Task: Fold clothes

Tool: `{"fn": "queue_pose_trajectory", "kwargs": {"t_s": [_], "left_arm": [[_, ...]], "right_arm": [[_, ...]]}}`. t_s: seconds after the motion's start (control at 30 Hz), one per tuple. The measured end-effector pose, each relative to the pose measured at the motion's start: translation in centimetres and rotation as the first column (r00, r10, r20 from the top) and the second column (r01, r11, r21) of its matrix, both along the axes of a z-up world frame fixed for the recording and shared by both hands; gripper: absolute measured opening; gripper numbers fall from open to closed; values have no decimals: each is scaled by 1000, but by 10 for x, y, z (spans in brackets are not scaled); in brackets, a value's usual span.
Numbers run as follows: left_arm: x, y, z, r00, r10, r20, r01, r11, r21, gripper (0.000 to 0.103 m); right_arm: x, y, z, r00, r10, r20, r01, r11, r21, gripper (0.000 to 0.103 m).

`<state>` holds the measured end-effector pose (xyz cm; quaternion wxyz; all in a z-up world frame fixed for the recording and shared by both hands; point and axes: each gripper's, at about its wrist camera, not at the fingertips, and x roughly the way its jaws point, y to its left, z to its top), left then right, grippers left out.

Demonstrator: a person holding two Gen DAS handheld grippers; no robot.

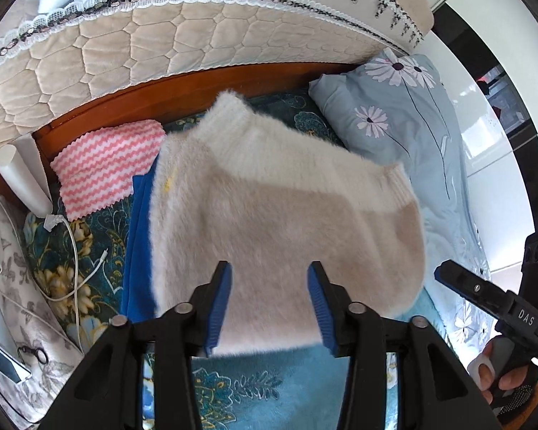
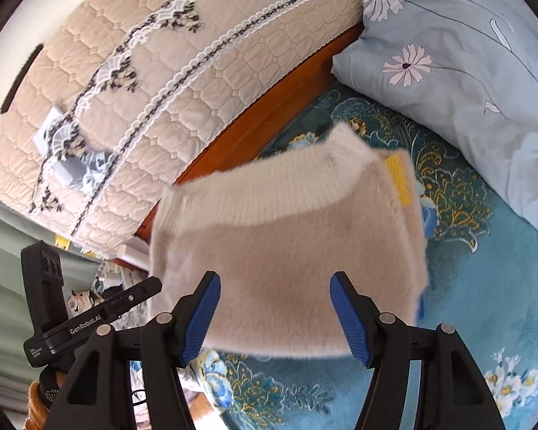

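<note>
Fluffy cream sweater (image 1: 279,193) lies as compact folded rectangle on bed's teal floral spread (image 1: 254,387), atop blue garment (image 1: 138,247). Left gripper (image 1: 270,308) and right gripper (image 2: 274,317) hover over near edge, jaws wide apart, holding nothing. Judgement: scene fits fold just laid or about to be pressed flat. Wooden headboard (image 1: 132,107) behind, floral pillow (image 1: 405,114) right, pink striped cloth (image 1: 104,168) left; open room nearest camera.
</note>
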<state>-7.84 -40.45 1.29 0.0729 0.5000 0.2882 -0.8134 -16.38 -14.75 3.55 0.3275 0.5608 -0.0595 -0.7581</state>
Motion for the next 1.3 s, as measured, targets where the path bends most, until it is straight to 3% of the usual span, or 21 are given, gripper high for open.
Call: {"fn": "queue_pose_trajectory", "kwargs": {"t_s": [0.23,0.47,0.57,0.77,1.23,1.3], "left_arm": [[35,32,-11,999,0,47,0,1000,1,57],[65,54,-27,994,14,107,-13,1000,-12,60],[73,62,-31,993,15,116,-12,999,-32,68],[89,80,-37,991,18,134,-9,997,-72,70],[98,90,-40,990,-2,141,15,996,-90,72],[99,88,-41,990,6,142,7,996,-88,73]], "right_arm": [[44,21,-25,995,-20,95,18,999,30,67],[74,34,-50,988,-4,157,-16,993,120,67],[87,36,-58,985,1,170,-25,990,139,67],[104,43,-62,989,-16,145,-9,986,169,68],[118,41,-62,994,11,104,-33,975,218,88],[119,40,-61,995,11,98,-33,973,228,100]]}}
